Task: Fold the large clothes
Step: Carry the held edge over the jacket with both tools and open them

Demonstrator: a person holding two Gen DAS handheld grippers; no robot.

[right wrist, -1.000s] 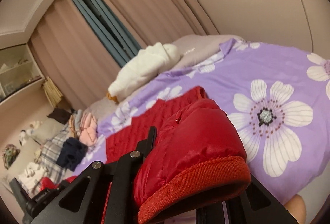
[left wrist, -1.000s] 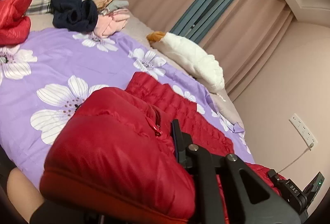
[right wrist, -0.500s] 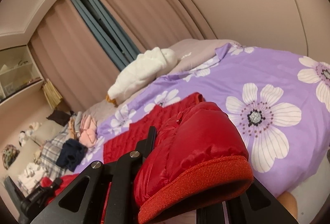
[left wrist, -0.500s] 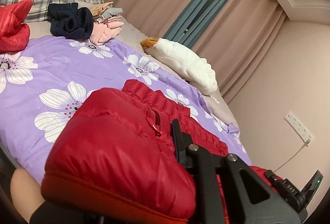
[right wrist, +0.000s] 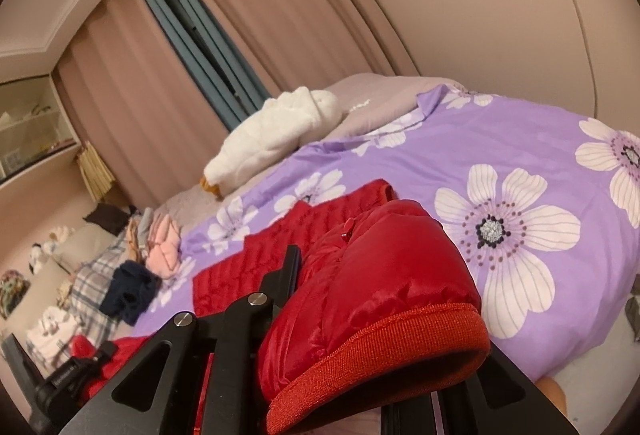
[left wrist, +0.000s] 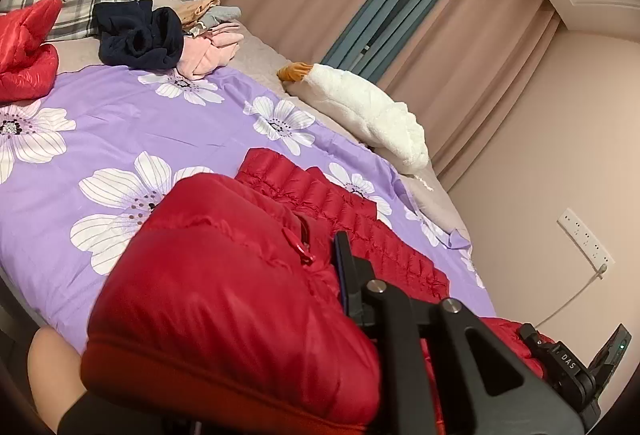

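- I am holding a red puffer jacket (left wrist: 240, 295) by its ribbed hem, one corner in each gripper, over the near edge of a bed.
- My left gripper (left wrist: 320, 319) is clenched on the jacket's hem corner; the padded cloth is bulging up between its fingers and covering one of them.
- My right gripper (right wrist: 360, 335) is likewise clamped on the opposite hem corner (right wrist: 380, 363), the knitted red band curling over the finger on that side.
- The rest of the jacket is lying straight ahead of both grippers, its quilted body (left wrist: 344, 219) stretching away from me across the purple flowered bedspread (left wrist: 120, 123) toward the far side, where a white plush pillow (left wrist: 368, 115) is resting.
- The jacket's long axis is running from my hands toward the curtain (right wrist: 132, 107), so I judge the coming move to be a carry of the hem forward over the body, both hands travelling together; neither hand is looking nearer than the other.
- A heap of other clothes (left wrist: 140, 35), dark, pink and checked, is lying well apart at the bed's left end in the left view, with a second red garment (left wrist: 24, 55) beside it.
- No basket or box is showing in either view, so nothing is being contained here.
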